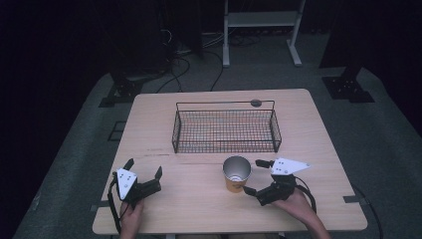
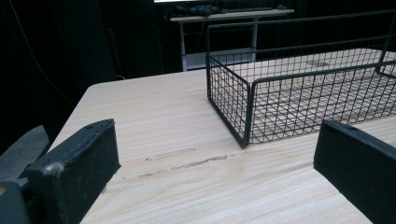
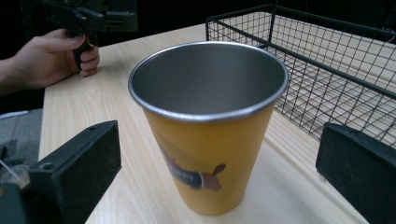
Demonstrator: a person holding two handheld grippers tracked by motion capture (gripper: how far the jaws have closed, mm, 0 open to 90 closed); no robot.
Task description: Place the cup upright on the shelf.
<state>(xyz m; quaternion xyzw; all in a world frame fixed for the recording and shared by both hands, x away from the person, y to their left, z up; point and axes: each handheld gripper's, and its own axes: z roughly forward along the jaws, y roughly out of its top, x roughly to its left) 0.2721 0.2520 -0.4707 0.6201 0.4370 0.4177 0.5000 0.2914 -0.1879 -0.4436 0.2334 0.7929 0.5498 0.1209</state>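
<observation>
Yellow cup (image 1: pixel 237 174): upright, lower centre of high view, just before wire basket (image 1: pixel 226 130). Right gripper (image 1: pixel 257 176): jaws spread, flanking cup, lined up for grasp. Left gripper (image 1: pixel 144 169): lower left, released, idle on table (image 1: pixel 199 209).

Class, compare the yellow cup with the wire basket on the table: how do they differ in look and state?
The cup has solid yellow walls and a metal inside; the basket is open black wire mesh. The cup is round and tall; the basket is wide, low and rectangular. The cup stands between the right gripper jaws; the basket stands apart. Both are upright and empty.
</observation>
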